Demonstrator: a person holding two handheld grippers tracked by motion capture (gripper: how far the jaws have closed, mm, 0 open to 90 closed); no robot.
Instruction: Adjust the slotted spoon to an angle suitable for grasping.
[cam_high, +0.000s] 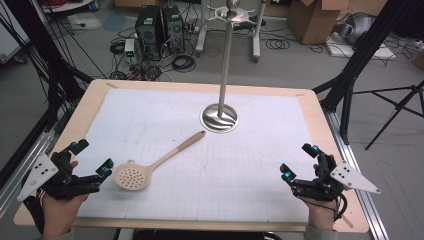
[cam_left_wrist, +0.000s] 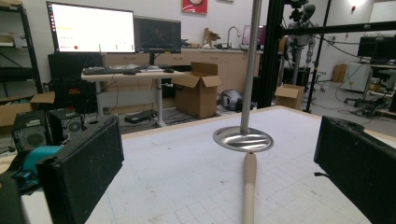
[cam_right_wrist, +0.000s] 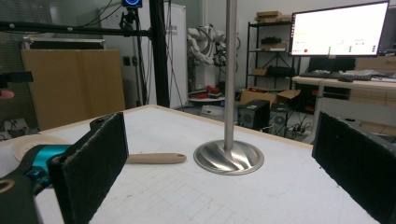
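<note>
High view: one slotted spoon (cam_high: 150, 168) lies on table (cam_high: 320, 150), left of middle, bowl toward near left corner, handle angled at one metal stand (cam_high: 220, 112). Left gripper (cam_high: 90, 162) at near left edge, jaws spread, empty; right gripper (cam_high: 298, 160) at near right edge, likewise. Bare mat between.

Left gripper view: spoon handle (cam_left_wrist: 249, 186) between released jaws, untouched.

Right gripper view: jaws apart; spoon (cam_right_wrist: 154, 158) left of stand base (cam_right_wrist: 229, 157).

Skimmer (cam_high: 150, 169) on the mat (cam_high: 260, 165) — before the stand (cam_high: 220, 117), leftward
</note>
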